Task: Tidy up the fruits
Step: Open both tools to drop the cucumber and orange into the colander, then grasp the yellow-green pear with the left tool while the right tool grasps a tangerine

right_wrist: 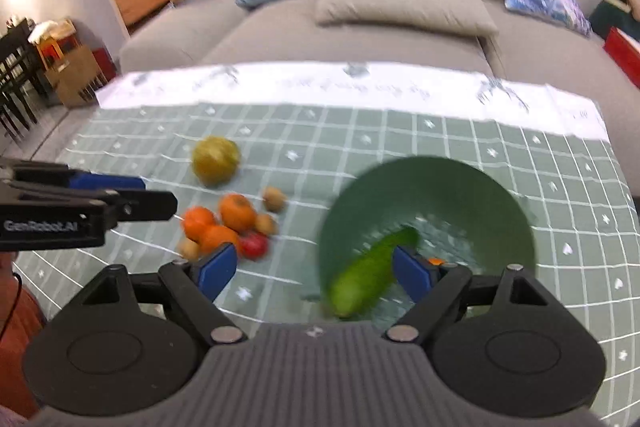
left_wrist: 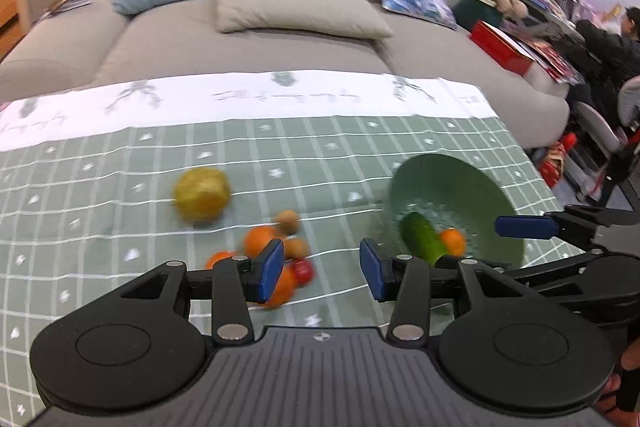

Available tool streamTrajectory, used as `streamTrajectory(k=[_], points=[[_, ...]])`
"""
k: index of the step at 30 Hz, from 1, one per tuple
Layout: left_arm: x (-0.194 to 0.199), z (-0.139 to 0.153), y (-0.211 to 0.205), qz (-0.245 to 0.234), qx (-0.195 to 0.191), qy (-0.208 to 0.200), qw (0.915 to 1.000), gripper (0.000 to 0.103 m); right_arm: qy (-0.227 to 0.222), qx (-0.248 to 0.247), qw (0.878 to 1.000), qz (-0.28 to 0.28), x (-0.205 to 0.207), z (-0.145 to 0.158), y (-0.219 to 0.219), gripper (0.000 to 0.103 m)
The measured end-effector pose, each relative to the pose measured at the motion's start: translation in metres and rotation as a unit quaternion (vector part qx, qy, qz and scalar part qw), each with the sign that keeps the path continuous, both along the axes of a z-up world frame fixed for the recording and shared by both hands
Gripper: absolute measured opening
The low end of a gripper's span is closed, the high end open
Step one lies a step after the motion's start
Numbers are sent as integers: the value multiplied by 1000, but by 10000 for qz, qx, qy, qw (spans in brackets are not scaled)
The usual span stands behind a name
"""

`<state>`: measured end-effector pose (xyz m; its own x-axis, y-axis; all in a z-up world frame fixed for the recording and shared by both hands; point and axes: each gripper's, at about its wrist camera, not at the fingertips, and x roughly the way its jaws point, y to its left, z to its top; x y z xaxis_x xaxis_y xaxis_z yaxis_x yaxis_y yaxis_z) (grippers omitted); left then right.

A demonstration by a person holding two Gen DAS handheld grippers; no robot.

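Both the left gripper (left_wrist: 322, 269) and right gripper (right_wrist: 314, 273) hover spread and empty; next, centre squarely over one orange (right_wrist: 237, 211), avoiding neighbours, toward the green bowl (right_wrist: 508, 195).

From my right wrist view, the cucumber (right_wrist: 370, 273) in the green bowl (right_wrist: 432, 187) is smeared by motion blur. Behind it, the small orange fruit (right_wrist: 435, 261) is mostly hidden by my right gripper's finger (right_wrist: 414, 273). Left of the bowl, an orange (left_wrist: 282, 285) sits half behind my left gripper's finger pad (left_wrist: 270, 269); the red fruit (left_wrist: 303, 271) beside it is perhaps a tomato.
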<state>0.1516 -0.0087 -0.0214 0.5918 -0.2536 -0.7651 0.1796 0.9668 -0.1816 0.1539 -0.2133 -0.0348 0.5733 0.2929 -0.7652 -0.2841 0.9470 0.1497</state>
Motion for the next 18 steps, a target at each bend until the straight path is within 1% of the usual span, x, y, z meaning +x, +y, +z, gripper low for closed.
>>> streamTrajectory(k=[1, 6, 11, 12, 13, 16, 18], points=[[-3, -1, 6, 58, -2, -12, 10000, 52, -67, 30, 10000, 22, -3, 0, 7, 76], [-13, -11, 34, 255, -54, -81, 9996, 52, -314, 303, 9990, 18, -17, -6, 39, 75], [-16, -21, 50, 438, 23, -71, 9990, 52, -165, 383, 9991, 92, -18, -20, 63, 72], [-14, -22, 52, 460, 41, -64, 9989, 52, -153, 352, 9992, 124, -16, -22, 67, 70], [-14, -24, 55, 462, 42, -61, 9989, 52, -142, 311, 9993, 159, -14, -24, 71, 64], [-9, -31, 62, 471, 63, -47, 9989, 52, -89, 204, 9996, 196, -2, -31, 77, 60], [-2, -34, 65, 427, 157, -87, 9989, 52, -61, 202, 9995, 232, 7, -33, 81, 59]])
